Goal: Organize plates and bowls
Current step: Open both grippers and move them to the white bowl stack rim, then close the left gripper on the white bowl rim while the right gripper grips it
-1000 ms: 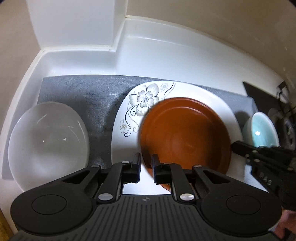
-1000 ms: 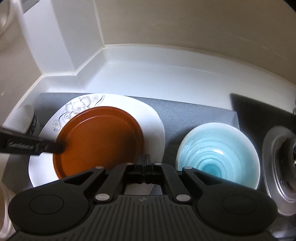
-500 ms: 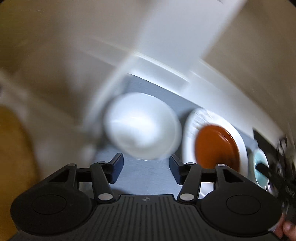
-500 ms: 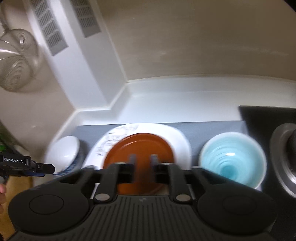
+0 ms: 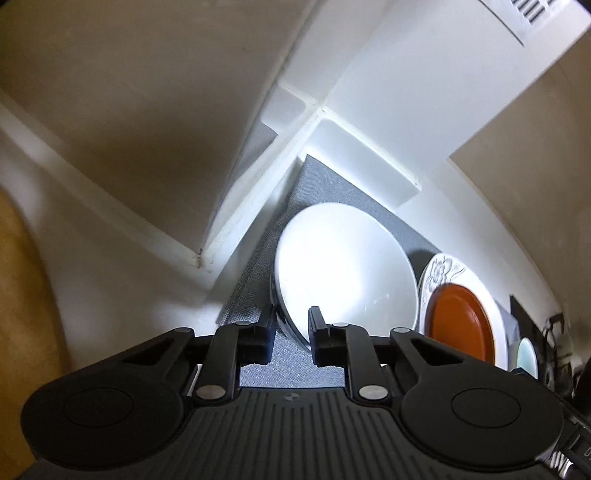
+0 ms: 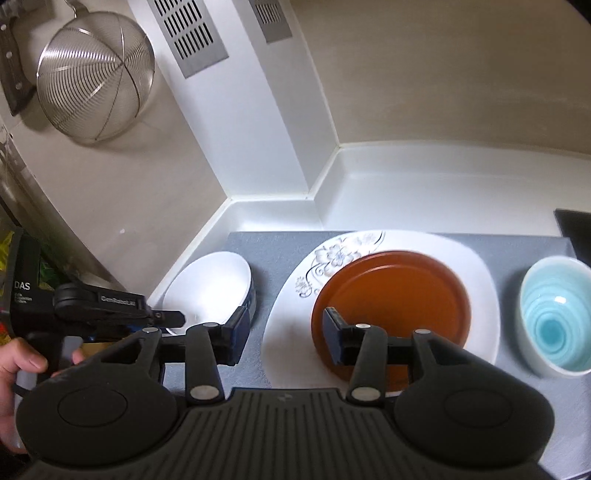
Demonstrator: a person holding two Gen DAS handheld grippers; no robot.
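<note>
1. The step in hand looks like the pick-up of the round white ceramic bowl [image 5: 343,269] at the left end of the grey woven mat [image 6: 273,254]. The left hand-held gripper [image 5: 291,334] has its jaws closing around the bowl's near rim, one finger outside and one over the inside; whether the pads press yet I cannot tell.
2. The right hand-held gripper [image 6: 282,332] hangs above the mat with jaws about half apart and nothing between them.
3. The round glossy brown plate [image 6: 391,302] lies on the large white flower-printed plate [image 6: 472,266] in the middle of the mat. The pale blue ringed ceramic bowl [image 6: 556,325] stands apart to their right.
4. The next move probably calls for a firm pinch on the thin rim, then a level lift, so the bowl does not tip or swing, and a carry over the stacked plates towards the blue bowl if the bowls are to nest.
5. The mat covers a white table [image 6: 424,199] with a raised back edge, set in a corner of cream walls. A wire-mesh strainer [image 6: 92,74] hangs on the wall at left, beside vent grilles [image 6: 188,33], and a dark hob edge [image 6: 574,229] shows at right.
</note>
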